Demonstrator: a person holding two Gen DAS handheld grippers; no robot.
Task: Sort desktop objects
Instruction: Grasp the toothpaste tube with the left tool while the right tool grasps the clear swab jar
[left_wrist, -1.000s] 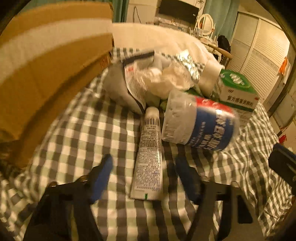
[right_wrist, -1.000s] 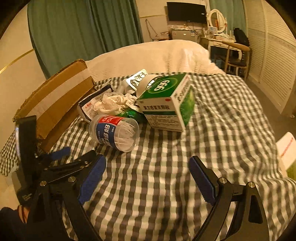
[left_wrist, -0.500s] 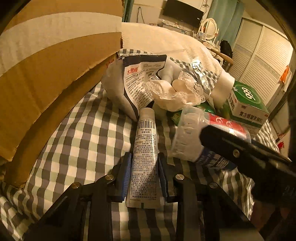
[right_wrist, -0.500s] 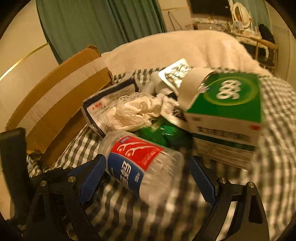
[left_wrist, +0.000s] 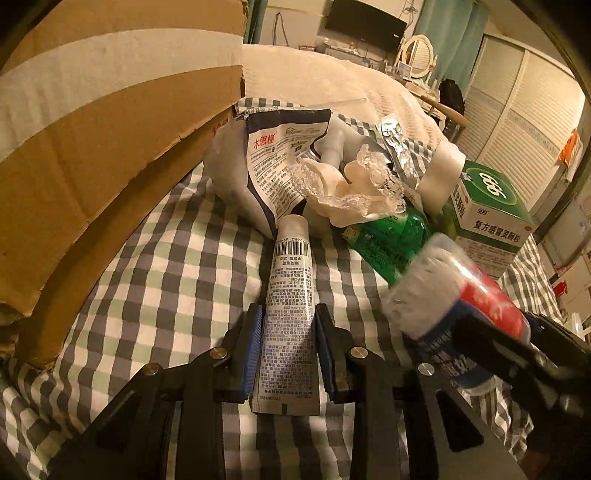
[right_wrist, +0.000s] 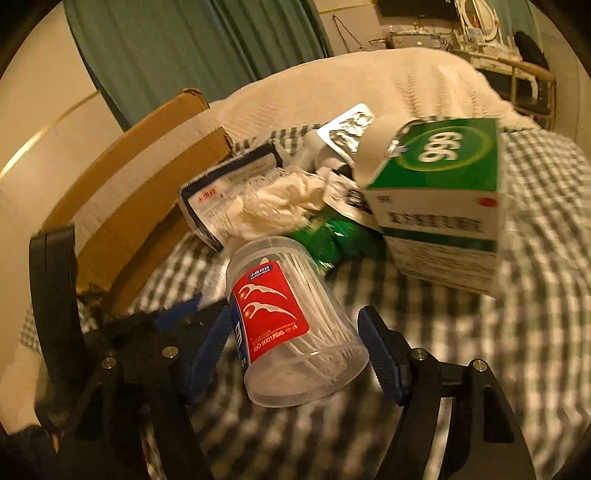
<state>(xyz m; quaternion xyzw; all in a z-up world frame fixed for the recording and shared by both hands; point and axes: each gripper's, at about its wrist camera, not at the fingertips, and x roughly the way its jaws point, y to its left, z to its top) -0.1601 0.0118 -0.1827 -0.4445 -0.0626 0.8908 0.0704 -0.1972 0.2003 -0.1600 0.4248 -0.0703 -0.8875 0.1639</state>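
My left gripper (left_wrist: 289, 336) is shut on a white printed tube (left_wrist: 290, 295) that lies on the checked cloth (left_wrist: 177, 266), cap pointing away. My right gripper (right_wrist: 295, 332) is open around a clear tub of floss picks (right_wrist: 291, 321) with a red and blue label; the left pad touches it, the right pad stands a little apart. The tub also shows in the left wrist view (left_wrist: 454, 302), blurred. Behind lie a white pouch (left_wrist: 273, 166), crumpled plastic wrap (left_wrist: 351, 188), a green packet (left_wrist: 391, 240) and a green-and-white medicine box (right_wrist: 447, 199).
A cardboard box (left_wrist: 96, 140) stands along the left side of the cloth. A foil blister pack (right_wrist: 351, 129) and a white pump bottle (left_wrist: 332, 147) sit in the pile. A white bedspread (right_wrist: 369, 85) lies behind, with furniture and curtains beyond.
My left gripper moved forward and closed on the tube. My right gripper moved in from the right and now straddles the floss pick tub, narrowing around it.
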